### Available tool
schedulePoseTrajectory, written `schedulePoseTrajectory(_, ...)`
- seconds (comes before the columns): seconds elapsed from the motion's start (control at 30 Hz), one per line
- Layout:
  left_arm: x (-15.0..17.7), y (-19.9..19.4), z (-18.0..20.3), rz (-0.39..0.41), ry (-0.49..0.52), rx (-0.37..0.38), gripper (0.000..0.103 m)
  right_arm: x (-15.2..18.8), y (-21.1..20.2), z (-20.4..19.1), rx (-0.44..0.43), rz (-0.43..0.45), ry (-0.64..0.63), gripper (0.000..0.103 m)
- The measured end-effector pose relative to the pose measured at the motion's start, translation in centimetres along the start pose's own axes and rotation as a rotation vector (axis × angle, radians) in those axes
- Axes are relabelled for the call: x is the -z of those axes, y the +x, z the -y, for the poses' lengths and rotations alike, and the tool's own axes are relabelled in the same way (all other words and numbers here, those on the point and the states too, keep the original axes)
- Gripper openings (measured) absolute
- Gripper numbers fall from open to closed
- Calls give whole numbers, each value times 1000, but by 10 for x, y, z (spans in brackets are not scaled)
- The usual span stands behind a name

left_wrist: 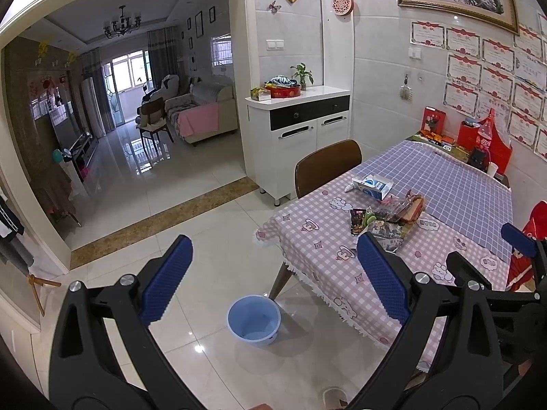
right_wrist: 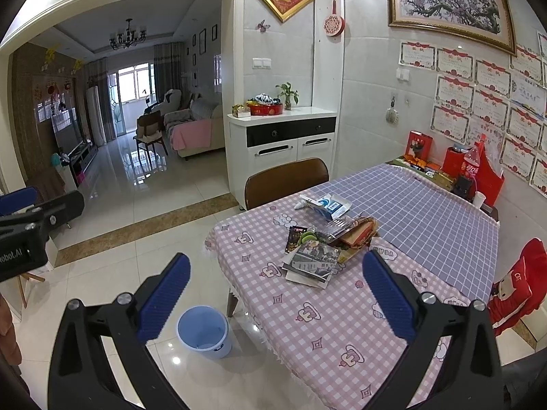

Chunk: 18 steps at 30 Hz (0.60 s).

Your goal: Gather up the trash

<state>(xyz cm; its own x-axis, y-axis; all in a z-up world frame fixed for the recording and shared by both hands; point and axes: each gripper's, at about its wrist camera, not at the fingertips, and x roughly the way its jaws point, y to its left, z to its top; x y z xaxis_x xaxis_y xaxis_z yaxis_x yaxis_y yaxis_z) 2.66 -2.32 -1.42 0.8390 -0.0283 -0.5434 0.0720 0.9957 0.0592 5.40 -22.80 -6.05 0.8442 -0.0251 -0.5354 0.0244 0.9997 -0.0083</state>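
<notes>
Lying in a loose heap on the checked cloth of the table (right_wrist: pixel 328 335) is the trash (right_wrist: pixel 328 239): crinkled glossy wrappers, a dark snack packet (right_wrist: pixel 294 239) standing out at the heap's near left, clear crumpled plastic, a flat stack of printed leaflets (right_wrist: pixel 309 263) at the near edge, and an opened blue-and-white carton (right_wrist: pixel 326 204) at the far side. The heap sits on the pink gingham half of the cloth, close to the seam with the lilac grid half, and its long axis runs from the leaflets toward the carton, away from the cameras. On the shiny tiled floor beside the table's near corner stands a round, smooth, pale blue plastic bin (right_wrist: pixel 203 331), mouth up. The left gripper (left_wrist: pixel 273 273) hangs above the floor and table edge, its ribbed blue pads spread wide and holding nothing; the right gripper (right_wrist: pixel 277 294) hovers over the cloth short of the heap, likewise spread wide and holding nothing. A brown curved-back chair (right_wrist: pixel 287 181) is tucked at the table's far side.
</notes>
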Motion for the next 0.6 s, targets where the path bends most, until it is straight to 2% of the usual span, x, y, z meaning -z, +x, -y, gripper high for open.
schedulePoseTrajectory(0.6,3,-6,-3,0,4,3,95,9,-4,3,-7,-8,7,99)
